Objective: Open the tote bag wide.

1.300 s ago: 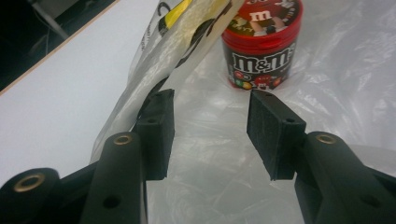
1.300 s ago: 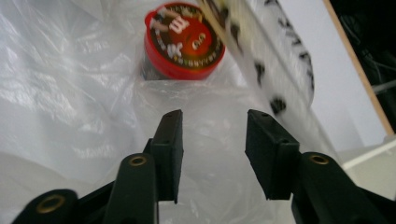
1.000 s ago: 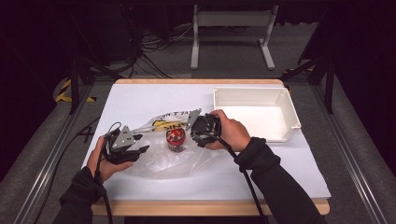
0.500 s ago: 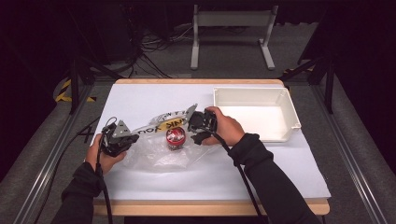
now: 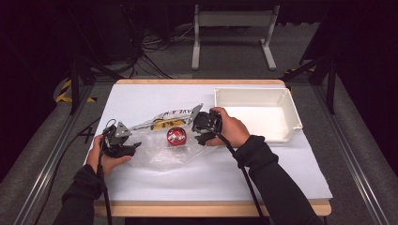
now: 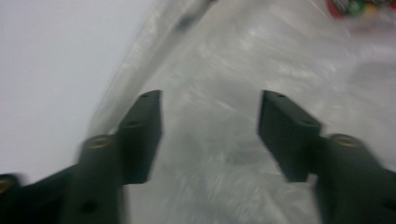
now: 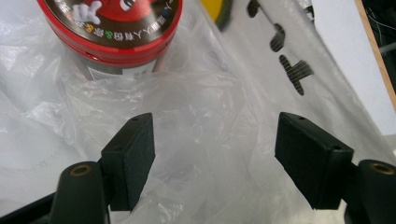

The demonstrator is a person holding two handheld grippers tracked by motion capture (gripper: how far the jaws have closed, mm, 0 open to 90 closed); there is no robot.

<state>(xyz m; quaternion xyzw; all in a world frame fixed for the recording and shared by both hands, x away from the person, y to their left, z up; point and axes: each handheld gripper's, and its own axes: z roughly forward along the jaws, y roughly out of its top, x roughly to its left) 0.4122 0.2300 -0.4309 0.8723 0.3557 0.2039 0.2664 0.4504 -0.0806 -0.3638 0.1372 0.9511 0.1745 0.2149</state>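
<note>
On the white-covered table, a crumpled clear plastic bag with black and yellow print lay between the person's two hands, and a short round red tin with a printed lid sat in the bag near its middle. The left gripper rested at the bag's left end. In the left gripper view its jaws stood spread over the clear film, having just opened, with nothing pinched between the pads. The right gripper sat at the bag's right end, just beside the tin. In the right gripper view its jaws were also spread apart, the film lying loose between the pads without being squeezed, and the red tin stood just ahead of them, towards the left pad. A white rectangular plastic tray stood at the table's far right, apart from the bag.
</note>
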